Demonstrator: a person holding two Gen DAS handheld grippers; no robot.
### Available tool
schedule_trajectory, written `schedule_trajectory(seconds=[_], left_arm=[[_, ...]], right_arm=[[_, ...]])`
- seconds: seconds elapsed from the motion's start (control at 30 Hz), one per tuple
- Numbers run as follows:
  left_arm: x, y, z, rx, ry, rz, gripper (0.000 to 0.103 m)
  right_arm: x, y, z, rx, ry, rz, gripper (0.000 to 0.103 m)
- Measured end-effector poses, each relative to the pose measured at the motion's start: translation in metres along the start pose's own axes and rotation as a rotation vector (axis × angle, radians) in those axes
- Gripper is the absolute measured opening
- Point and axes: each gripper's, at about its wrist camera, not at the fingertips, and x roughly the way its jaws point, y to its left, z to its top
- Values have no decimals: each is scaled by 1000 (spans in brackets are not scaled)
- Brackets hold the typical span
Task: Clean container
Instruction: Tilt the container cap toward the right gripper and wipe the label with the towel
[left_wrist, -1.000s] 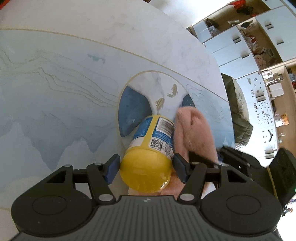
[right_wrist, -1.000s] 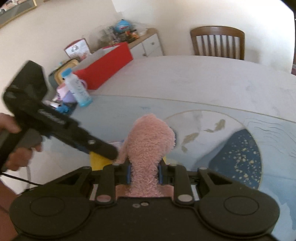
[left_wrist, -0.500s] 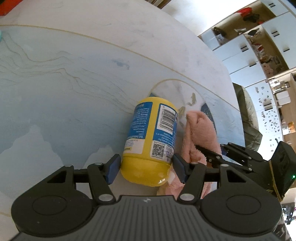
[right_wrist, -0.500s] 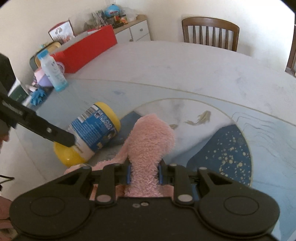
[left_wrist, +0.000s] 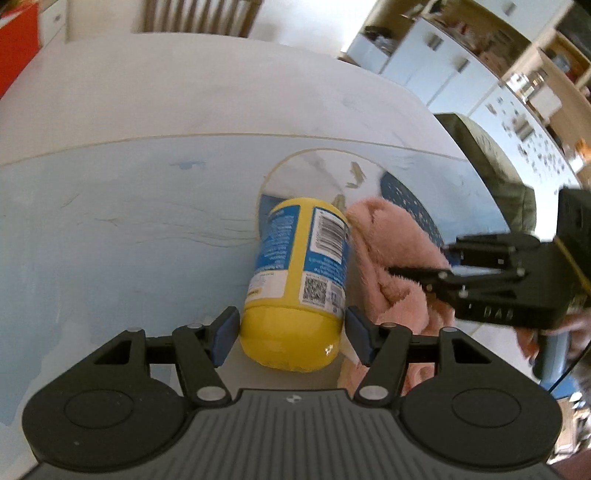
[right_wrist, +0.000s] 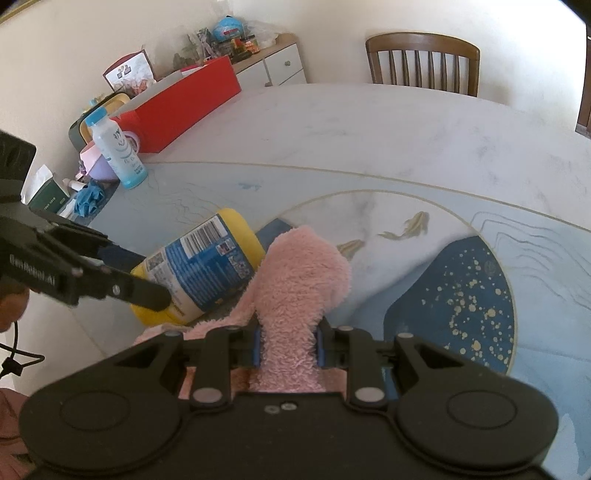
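The yellow container (left_wrist: 295, 280) with a blue label lies on its side on the blue patterned table mat (left_wrist: 129, 229). My left gripper (left_wrist: 291, 332) straddles its yellow lid end. The jaws are opening, with thin gaps between pads and lid. From the right wrist view the container (right_wrist: 207, 266) sits left of centre, and the left gripper (right_wrist: 136, 273) reaches its lid end. My right gripper (right_wrist: 288, 343) is shut on a fluffy pink cloth (right_wrist: 299, 273), which rests against the container's side. In the left wrist view the cloth (left_wrist: 391, 243) and right gripper (left_wrist: 417, 258) are just right of the container.
At the table's far left stand a red box (right_wrist: 184, 107), a white bottle with a blue cap (right_wrist: 114, 151), a pink and purple bowl (right_wrist: 99, 166) and a green box (right_wrist: 48, 199). A wooden chair (right_wrist: 421, 62) stands behind the table. A hand (left_wrist: 554, 332) holds the right gripper.
The container came down from a tilted hold to lie flat on the mat. The left gripper rolled and its pads eased off the lid. The cloth now leans against the container.
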Motion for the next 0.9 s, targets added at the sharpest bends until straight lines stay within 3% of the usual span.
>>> schedule_trajectory(seconds=[0.43,0.63,0.9], left_arm=[[6,-8,-14,138,-43,9,62],[-9,-22,-10,248,-58,84,61],[-38,-39,-3,372,-107,96,61]], right_arm=[[-6,1,-8,19,-7,3,24],[-12,3,-15,41,-28,-3,24],[-26,10,-15,26,-56,-3,24]])
